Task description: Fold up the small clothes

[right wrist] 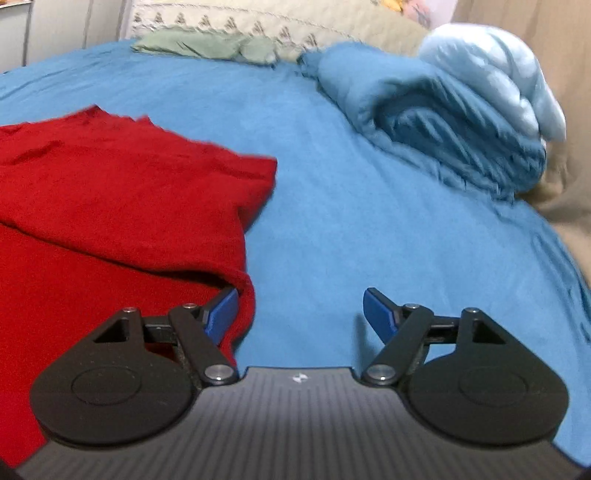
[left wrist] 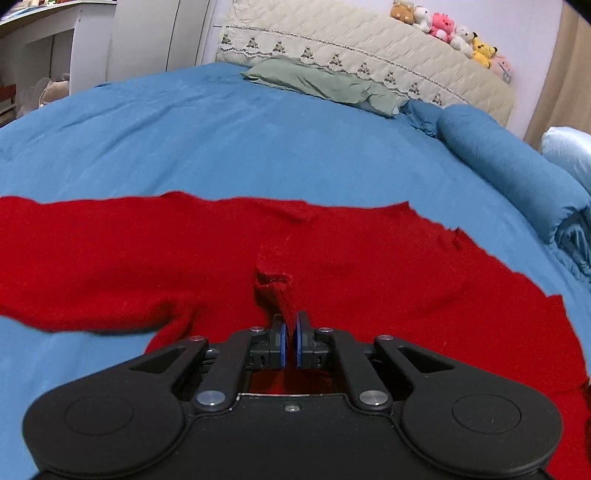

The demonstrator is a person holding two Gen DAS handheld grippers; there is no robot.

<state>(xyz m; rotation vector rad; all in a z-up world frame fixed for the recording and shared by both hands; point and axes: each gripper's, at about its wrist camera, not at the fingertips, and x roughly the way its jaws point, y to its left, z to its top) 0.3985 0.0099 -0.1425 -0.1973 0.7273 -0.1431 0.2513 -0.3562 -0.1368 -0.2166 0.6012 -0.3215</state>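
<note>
A red knit sweater (left wrist: pixel 332 251) lies spread on the blue bedsheet (left wrist: pixel 229 140). My left gripper (left wrist: pixel 291 325) is shut on a ribbed edge of the sweater, which rises as a narrow fold between the blue pads. In the right wrist view the sweater (right wrist: pixel 122 192) lies at the left, partly folded over itself. My right gripper (right wrist: pixel 300 308) is open low over the sheet; its left fingertip (right wrist: pixel 223 308) is tucked at the sweater's right edge, its right fingertip (right wrist: pixel 376 310) over bare sheet (right wrist: pixel 369 221).
A rolled blue duvet (right wrist: pixel 436 125) and a pale blue pillow (right wrist: pixel 495 70) lie at the right. A green pillow (left wrist: pixel 317 79) and a quilted beige headboard (left wrist: pixel 369 40) with plush toys (left wrist: pixel 447 29) stand at the far end. White furniture (left wrist: pixel 92 40) is far left.
</note>
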